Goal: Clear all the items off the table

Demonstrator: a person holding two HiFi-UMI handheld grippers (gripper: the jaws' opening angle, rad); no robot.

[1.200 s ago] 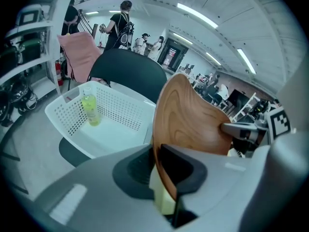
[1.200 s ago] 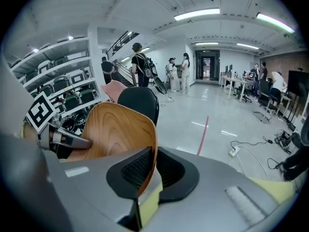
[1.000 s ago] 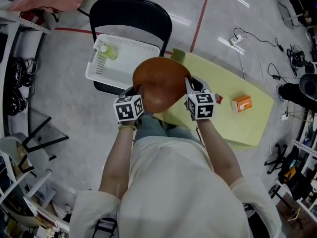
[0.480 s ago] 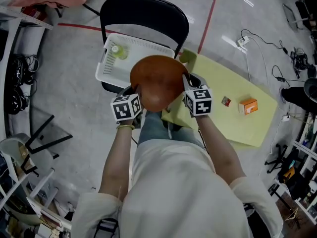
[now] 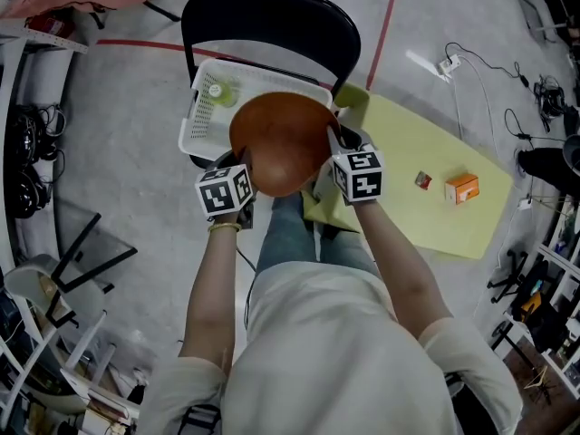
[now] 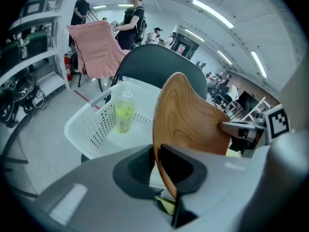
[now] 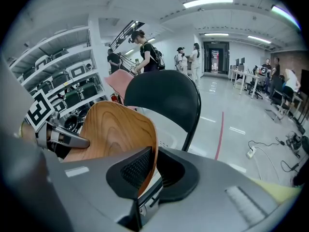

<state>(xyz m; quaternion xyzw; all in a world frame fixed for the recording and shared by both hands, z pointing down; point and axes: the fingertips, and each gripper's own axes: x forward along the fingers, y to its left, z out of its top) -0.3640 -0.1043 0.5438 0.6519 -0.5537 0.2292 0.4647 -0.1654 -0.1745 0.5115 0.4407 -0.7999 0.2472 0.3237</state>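
The round, shallow brown wooden bowl [image 5: 283,143] is held in the air, tilted on edge, above the white perforated plastic basket [image 5: 195,120] that sits on the seat of the black folding chair [image 5: 272,16]. Its thin rim is pinched at opposite sides. The left tool [image 6: 158,167] is closed onto one edge and the right tool [image 7: 152,168] onto the other. The bowl is judged stiff, light and smooth, so a slip under such narrow pads is possible, and the rim is the only place where hold can be taken. A yellow-green drink bottle [image 5: 216,91] is seen in the basket. On the pale yellow-green bench [image 5: 426,225] a small orange box [image 5: 461,188] and a smaller reddish item [image 5: 422,180] are left. No label or writing can be read.
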